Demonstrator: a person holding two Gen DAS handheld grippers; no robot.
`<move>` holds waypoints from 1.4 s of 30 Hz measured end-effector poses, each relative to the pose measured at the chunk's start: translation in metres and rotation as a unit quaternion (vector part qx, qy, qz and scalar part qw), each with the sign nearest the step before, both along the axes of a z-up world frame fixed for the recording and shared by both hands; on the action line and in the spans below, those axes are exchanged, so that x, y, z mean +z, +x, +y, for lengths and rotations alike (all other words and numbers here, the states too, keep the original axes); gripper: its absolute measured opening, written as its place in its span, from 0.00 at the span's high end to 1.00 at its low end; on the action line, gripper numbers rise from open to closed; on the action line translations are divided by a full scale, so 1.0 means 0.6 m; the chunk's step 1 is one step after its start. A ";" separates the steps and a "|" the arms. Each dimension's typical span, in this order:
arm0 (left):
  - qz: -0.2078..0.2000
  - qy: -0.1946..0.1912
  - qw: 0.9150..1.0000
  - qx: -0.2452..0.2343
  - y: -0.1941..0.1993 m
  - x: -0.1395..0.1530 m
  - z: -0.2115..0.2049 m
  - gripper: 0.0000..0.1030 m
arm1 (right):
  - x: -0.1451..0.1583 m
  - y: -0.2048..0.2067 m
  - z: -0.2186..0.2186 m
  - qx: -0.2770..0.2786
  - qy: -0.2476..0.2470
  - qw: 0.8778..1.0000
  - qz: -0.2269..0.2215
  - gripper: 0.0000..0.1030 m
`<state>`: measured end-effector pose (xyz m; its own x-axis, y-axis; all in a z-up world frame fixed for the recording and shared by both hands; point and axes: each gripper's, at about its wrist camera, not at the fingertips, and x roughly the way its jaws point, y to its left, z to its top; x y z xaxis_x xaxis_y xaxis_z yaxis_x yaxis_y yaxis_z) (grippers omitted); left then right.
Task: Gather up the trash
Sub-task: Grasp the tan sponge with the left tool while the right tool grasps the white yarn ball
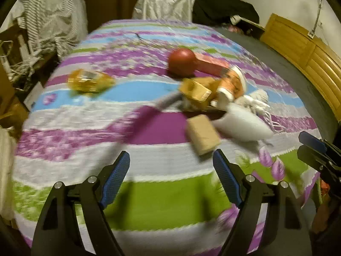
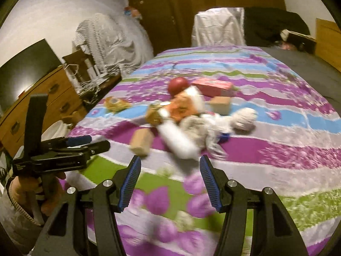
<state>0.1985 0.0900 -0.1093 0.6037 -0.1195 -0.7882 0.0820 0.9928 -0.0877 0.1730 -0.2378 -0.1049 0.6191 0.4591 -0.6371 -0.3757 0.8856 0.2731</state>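
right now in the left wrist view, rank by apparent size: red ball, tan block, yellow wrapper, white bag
1. white bag
2. yellow wrapper
3. tan block and red ball: look alike in size; the block lies nearer the camera, so unranked.

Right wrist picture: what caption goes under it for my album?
Open right claw above a striped bedspread, facing a trash pile.

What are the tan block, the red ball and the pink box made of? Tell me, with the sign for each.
Tan block: looks like matte cardboard or wood, flat faces; blur leaves it open.
Red ball: smooth, faintly glossy, likely plastic or rubber.
Pink box: thin printed carton, by its sharp edges.
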 end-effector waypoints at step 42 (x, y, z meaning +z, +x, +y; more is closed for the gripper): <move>-0.056 0.007 0.998 0.038 -0.004 0.022 -0.034 0.75 | 0.023 0.107 -0.038 -0.094 -0.057 0.987 -0.114 0.65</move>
